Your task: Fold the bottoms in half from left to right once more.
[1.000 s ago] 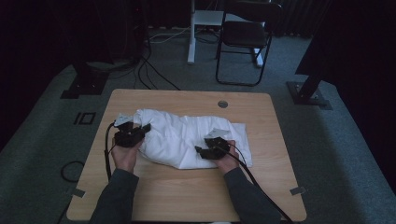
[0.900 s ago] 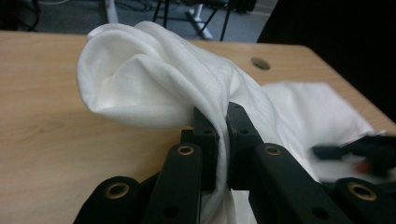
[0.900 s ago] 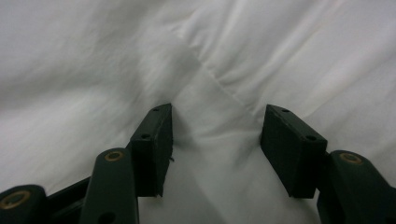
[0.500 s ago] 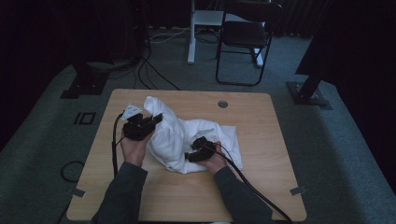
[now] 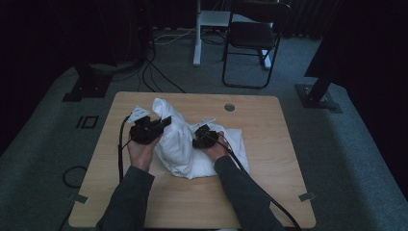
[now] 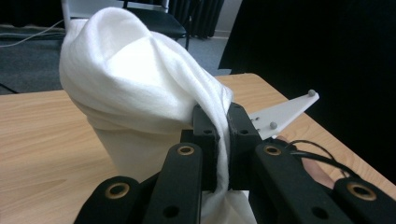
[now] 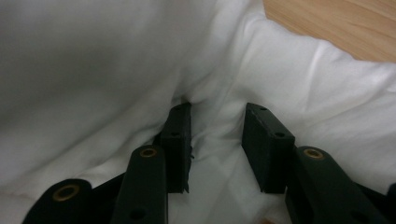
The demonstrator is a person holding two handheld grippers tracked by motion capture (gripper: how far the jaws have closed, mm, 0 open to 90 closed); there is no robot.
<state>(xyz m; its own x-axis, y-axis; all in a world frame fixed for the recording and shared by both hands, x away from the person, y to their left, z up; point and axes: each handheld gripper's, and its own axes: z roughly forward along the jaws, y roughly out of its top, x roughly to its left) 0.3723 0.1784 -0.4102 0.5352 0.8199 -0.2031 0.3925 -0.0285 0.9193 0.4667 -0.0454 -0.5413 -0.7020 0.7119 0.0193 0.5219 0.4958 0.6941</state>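
So the big white crumpled cloth (image 5: 192, 144) is sitting roughly mid-bench, a bit toward the person's side, with one part pulled up into a soft peak and the rest spread flat to the right. The left claw (image 5: 163, 122) is clamped tight on a fold of it; in the left gripper view you can see the fabric (image 6: 140, 79) squeezed between the two black jaws and rising above them like a little tent. That claw is held above the bench, off to the left of the heap.

The right claw (image 5: 198, 140) is pushed into the lower, flatter part of the cloth, near the middle of the pile. In the right gripper view its jaws stand apart with a ridge of white fabric (image 7: 217, 121) bunched between them. They've just been closing in on it, but the pads look like they aren't pressing on it, though it's hard to be sure with all the folds.

Everything rests on a light wooden bench with rounded corners (image 5: 269, 144), which has a small round grey grommet (image 5: 229, 107) near the far edge. Behind it, on the grey carpet, there's a black folding chair (image 5: 252, 41).
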